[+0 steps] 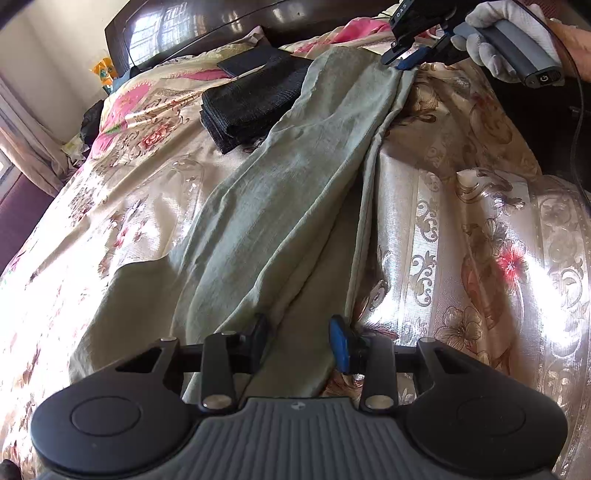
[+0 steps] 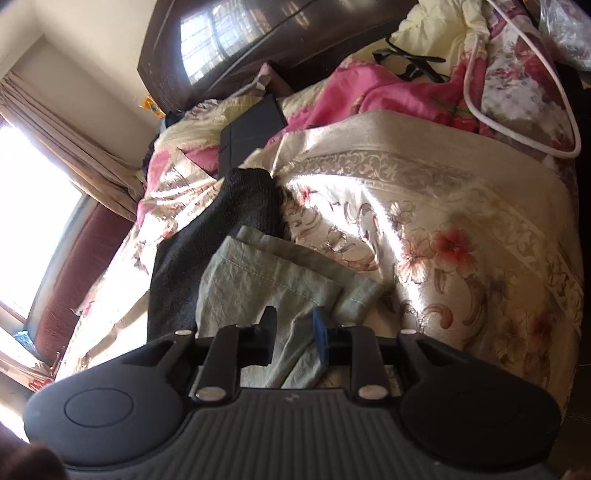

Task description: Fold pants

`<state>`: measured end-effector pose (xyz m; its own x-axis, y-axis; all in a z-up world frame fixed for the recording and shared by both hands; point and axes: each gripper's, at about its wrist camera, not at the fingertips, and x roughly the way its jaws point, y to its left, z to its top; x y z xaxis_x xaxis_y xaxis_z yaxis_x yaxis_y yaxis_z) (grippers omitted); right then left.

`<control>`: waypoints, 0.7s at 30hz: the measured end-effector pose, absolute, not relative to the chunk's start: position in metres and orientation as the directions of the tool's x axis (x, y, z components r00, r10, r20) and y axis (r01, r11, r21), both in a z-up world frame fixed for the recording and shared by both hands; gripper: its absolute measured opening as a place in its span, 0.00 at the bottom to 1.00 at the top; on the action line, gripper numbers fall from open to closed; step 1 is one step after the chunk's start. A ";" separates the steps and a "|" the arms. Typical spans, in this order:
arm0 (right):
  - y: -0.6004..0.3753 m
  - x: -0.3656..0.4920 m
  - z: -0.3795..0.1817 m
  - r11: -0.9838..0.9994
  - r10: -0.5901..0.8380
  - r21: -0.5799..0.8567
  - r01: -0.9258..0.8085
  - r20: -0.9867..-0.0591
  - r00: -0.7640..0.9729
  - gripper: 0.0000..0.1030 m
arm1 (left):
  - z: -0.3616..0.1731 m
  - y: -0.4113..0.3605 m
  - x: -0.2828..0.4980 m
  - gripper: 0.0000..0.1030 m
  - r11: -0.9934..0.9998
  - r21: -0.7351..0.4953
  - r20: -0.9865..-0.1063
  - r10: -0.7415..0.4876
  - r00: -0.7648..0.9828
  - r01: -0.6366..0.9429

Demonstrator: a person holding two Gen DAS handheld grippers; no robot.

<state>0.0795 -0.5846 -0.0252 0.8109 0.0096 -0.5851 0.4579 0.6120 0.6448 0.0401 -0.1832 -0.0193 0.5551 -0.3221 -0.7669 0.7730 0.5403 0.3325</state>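
Note:
Grey-green pants (image 1: pixel 277 203) lie stretched along the floral bedspread (image 1: pixel 461 221), running from near to far. My left gripper (image 1: pixel 299 341) sits at their near end, jaws apart, with flat cloth between the pads and no visible pinch. A gloved hand (image 1: pixel 498 37) holds my right gripper (image 1: pixel 397 61) at the far hem. In the right wrist view the leg ends (image 2: pixel 258 284) lie creased and overlapping, and the right gripper (image 2: pixel 295 332) stands over them with a gap between its pads and cloth lying in that gap.
A folded black garment (image 1: pixel 251 103) lies against the pants' left side, with a flat black case (image 1: pixel 251 61) behind it. A dark headboard (image 1: pixel 221 26) closes the far end. Pink bedding (image 2: pixel 388 96) and a white cable (image 2: pixel 517 129) lie at the far right.

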 end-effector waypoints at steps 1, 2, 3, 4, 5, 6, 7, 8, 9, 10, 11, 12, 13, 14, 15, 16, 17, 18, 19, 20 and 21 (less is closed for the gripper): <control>-0.584 0.080 -0.025 0.610 0.007 0.642 0.464 -0.589 0.808 0.24 | -0.019 -0.183 0.040 0.50 0.542 0.331 -0.767 -0.323 0.555 0.773; -0.585 0.079 -0.024 0.601 0.001 0.642 0.475 -0.595 0.804 0.23 | -0.019 -0.183 0.040 0.50 0.541 0.331 -0.767 -0.323 0.554 0.773; -0.586 0.076 -0.023 0.592 0.002 0.652 0.474 -0.590 0.808 0.24 | -0.019 -0.183 0.040 0.50 0.541 0.332 -0.767 -0.323 0.555 0.773; -0.588 0.073 -0.022 0.586 0.002 0.658 0.473 -0.585 0.811 0.26 | -0.019 -0.183 0.040 0.50 0.541 0.332 -0.766 -0.323 0.555 0.773; -0.589 0.069 -0.021 0.583 -0.005 0.655 0.480 -0.588 0.809 0.27 | -0.019 -0.182 0.040 0.50 0.543 0.329 -0.766 -0.325 0.555 0.773; -0.590 0.067 -0.020 0.582 -0.009 0.652 0.486 -0.592 0.806 0.27 | -0.019 -0.182 0.040 0.50 0.543 0.328 -0.766 -0.326 0.554 0.773; -0.591 0.065 -0.020 0.582 -0.004 0.654 0.483 -0.592 0.806 0.27 | -0.019 -0.182 0.040 0.50 0.542 0.329 -0.765 -0.327 0.554 0.773; -0.592 0.065 -0.020 0.586 0.000 0.648 0.487 -0.601 0.799 0.26 | -0.019 -0.182 0.040 0.50 0.542 0.329 -0.765 -0.327 0.555 0.773; -0.591 0.065 -0.020 0.590 -0.005 0.637 0.497 -0.613 0.790 0.25 | -0.019 -0.182 0.040 0.50 0.543 0.329 -0.765 -0.327 0.555 0.773; -0.591 0.065 -0.021 0.589 -0.005 0.637 0.498 -0.614 0.790 0.25 | -0.019 -0.183 0.040 0.50 0.545 0.327 -0.765 -0.327 0.555 0.772; -0.591 0.065 -0.022 0.584 -0.001 0.644 0.494 -0.608 0.794 0.25 | -0.019 -0.183 0.040 0.50 0.546 0.326 -0.765 -0.327 0.555 0.772; -0.591 0.067 -0.023 0.575 0.004 0.654 0.492 -0.603 0.797 0.25 | -0.019 -0.182 0.040 0.50 0.547 0.325 -0.765 -0.328 0.555 0.771; -0.591 0.070 -0.024 0.564 0.008 0.664 0.490 -0.599 0.801 0.27 | -0.019 -0.182 0.040 0.50 0.546 0.327 -0.765 -0.327 0.555 0.771; -0.592 0.073 -0.025 0.560 0.014 0.672 0.485 -0.593 0.805 0.27 | -0.019 -0.183 0.040 0.50 0.544 0.330 -0.764 -0.326 0.556 0.772; -0.591 0.076 -0.025 0.558 0.016 0.676 0.480 -0.588 0.809 0.27 | -0.019 -0.183 0.040 0.50 0.543 0.332 -0.764 -0.325 0.557 0.772; -0.590 0.081 -0.026 0.565 0.017 0.675 0.475 -0.585 0.811 0.27 | -0.019 -0.184 0.040 0.50 0.543 0.332 -0.765 -0.324 0.557 0.771; -0.589 0.085 -0.027 0.575 0.013 0.667 0.474 -0.587 0.809 0.27 | -0.019 -0.184 0.040 0.50 0.543 0.332 -0.765 -0.323 0.557 0.771; -0.588 0.089 -0.029 0.580 0.009 0.659 0.478 -0.592 0.806 0.27 | -0.019 -0.184 0.040 0.50 0.543 0.332 -0.766 -0.323 0.557 0.771; -0.588 0.091 -0.031 0.573 0.002 0.657 0.490 -0.599 0.801 0.19 | -0.019 -0.184 0.040 0.50 0.543 0.332 -0.765 -0.323 0.557 0.771; -0.589 0.091 -0.032 0.557 0.000 0.663 0.501 -0.603 0.798 0.11 | -0.019 -0.184 0.040 0.50 0.543 0.333 -0.765 -0.322 0.557 0.771; -0.590 0.088 -0.031 0.542 0.006 0.676 0.499 -0.597 0.802 0.03 | -0.018 -0.184 0.040 0.50 0.543 0.333 -0.765 -0.322 0.557 0.771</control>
